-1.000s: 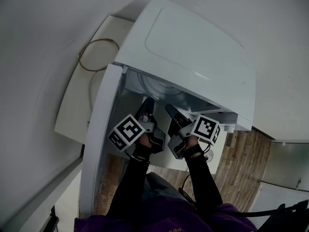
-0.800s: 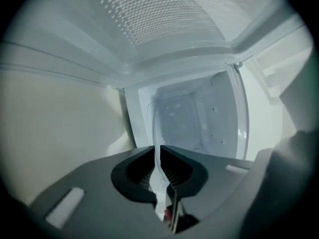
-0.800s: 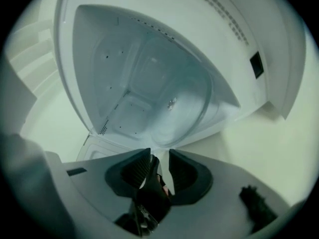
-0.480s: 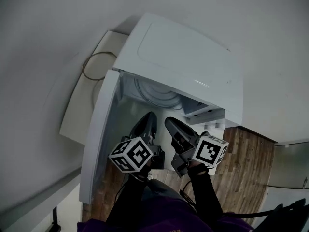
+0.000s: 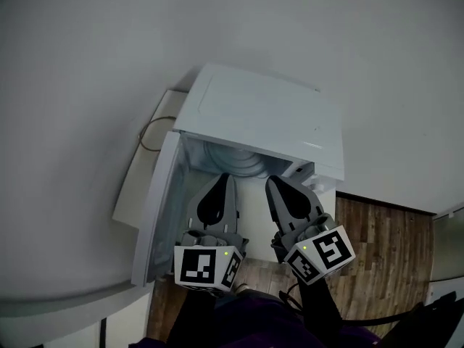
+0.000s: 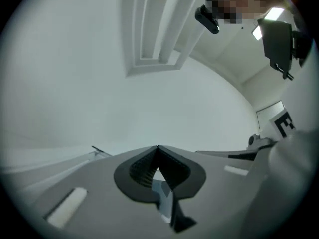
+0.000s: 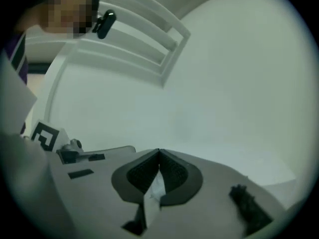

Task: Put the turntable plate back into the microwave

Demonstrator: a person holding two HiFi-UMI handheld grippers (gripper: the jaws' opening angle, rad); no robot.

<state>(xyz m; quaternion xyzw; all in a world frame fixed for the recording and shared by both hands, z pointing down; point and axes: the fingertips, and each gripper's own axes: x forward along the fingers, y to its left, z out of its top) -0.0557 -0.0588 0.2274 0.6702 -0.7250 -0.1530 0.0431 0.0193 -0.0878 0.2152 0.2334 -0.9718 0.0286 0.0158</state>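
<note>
Microwave (image 5: 261, 118) open, plate (image 5: 238, 161) seemingly inside, head view only

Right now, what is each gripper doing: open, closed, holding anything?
Left gripper: closed, holding nothing.
Right gripper: closed, holding nothing.

white microwave (image 5: 261, 114), brown wood-grain floor (image 5: 377, 245), grey left gripper (image 5: 227, 176) and right gripper (image 5: 272, 180) with black-and-white marker cubes (image 5: 203, 267).

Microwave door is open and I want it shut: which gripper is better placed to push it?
Probably left. The left gripper sits next to the open door; the right gripper is farther from it, across the opening. Both are shut and empty.
</note>
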